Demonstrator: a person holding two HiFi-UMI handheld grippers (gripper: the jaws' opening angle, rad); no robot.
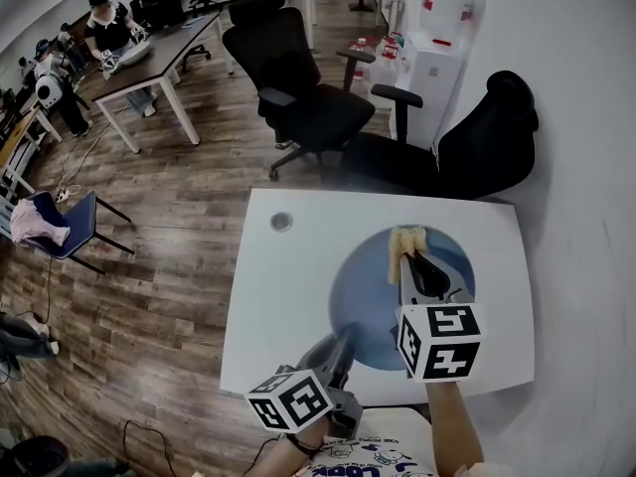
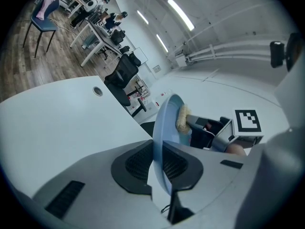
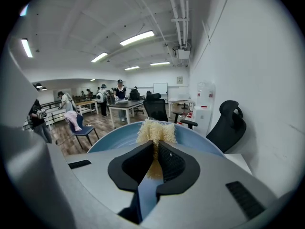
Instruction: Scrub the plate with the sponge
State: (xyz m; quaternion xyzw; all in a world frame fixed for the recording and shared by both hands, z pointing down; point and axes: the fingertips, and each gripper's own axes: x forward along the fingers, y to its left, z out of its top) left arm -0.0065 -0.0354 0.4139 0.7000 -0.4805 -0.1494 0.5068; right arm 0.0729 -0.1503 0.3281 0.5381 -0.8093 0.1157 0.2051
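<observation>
Your left hand-held gripper is pinching the blue plate's near rim on the counter, so hold it firm. The right hand-held gripper, clamped on the sponge (frayed end just ahead of its jaws), should press flat and sweep evenly.

plate near edge hidden behind right hand-held gripper.

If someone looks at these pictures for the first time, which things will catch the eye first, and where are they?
The blue plate over the white table draws the eye first, right of the table's middle. The left gripper is shut on its near rim, and the right gripper holds a pale yellow sponge against its far part. Two black office chairs stand beyond the table.
</observation>
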